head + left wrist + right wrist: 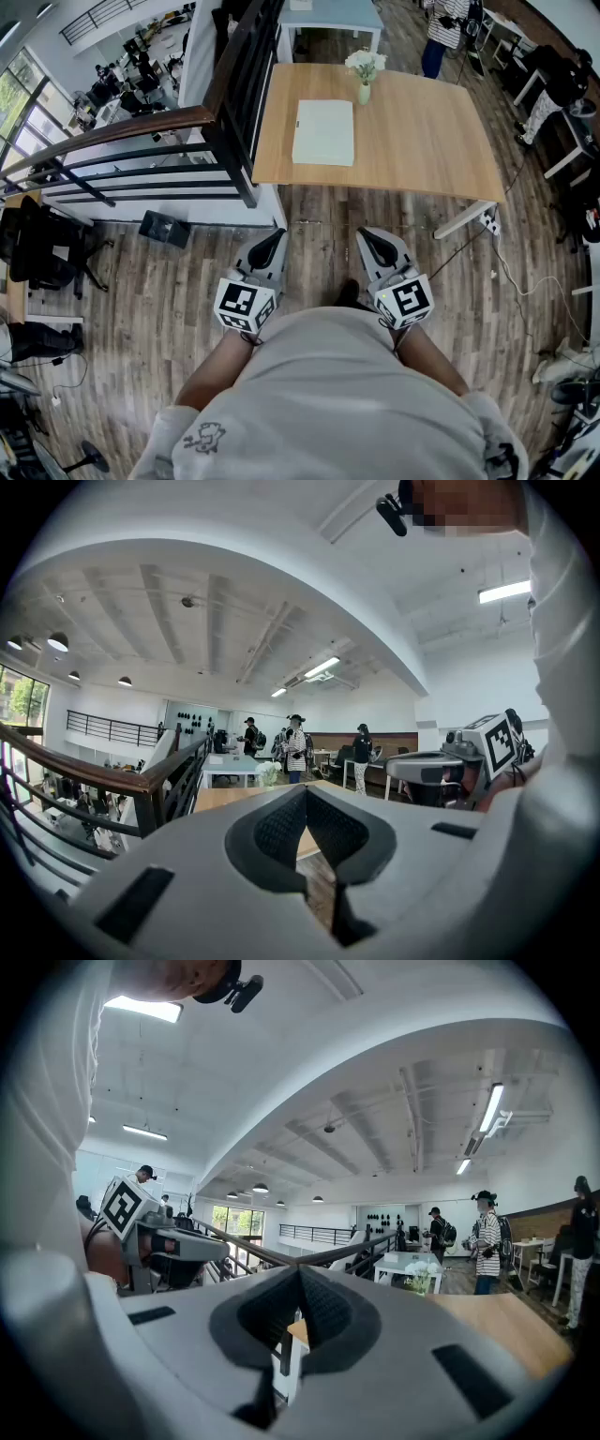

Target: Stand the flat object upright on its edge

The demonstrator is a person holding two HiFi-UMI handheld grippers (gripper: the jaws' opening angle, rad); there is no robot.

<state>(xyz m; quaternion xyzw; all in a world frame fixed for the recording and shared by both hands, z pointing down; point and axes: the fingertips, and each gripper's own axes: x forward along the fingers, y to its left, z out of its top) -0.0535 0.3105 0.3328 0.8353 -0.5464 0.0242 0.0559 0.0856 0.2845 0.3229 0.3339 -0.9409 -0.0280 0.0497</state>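
Holding left tongs (pixel 274 236) and right tongs (pixel 368 236) closed, empty, over floor (pixel 178 309); we see flat object (pixel 323 132) lying on table (pixel 422 141).

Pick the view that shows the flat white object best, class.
Head view: the white object lies flat on the table, with its whole outline in sight. Both gripper views look level across the tabletop, and I cannot make it out in either.

Person wore a light grey tee (pixel 337 394), cartoon print (pixel 204 437) on one sleeve (pixel 167 452). The left gripper (pixel 274 236) and right gripper (pixel 368 236) were grey, with black-and-white marker cubes (pixel 244 302).
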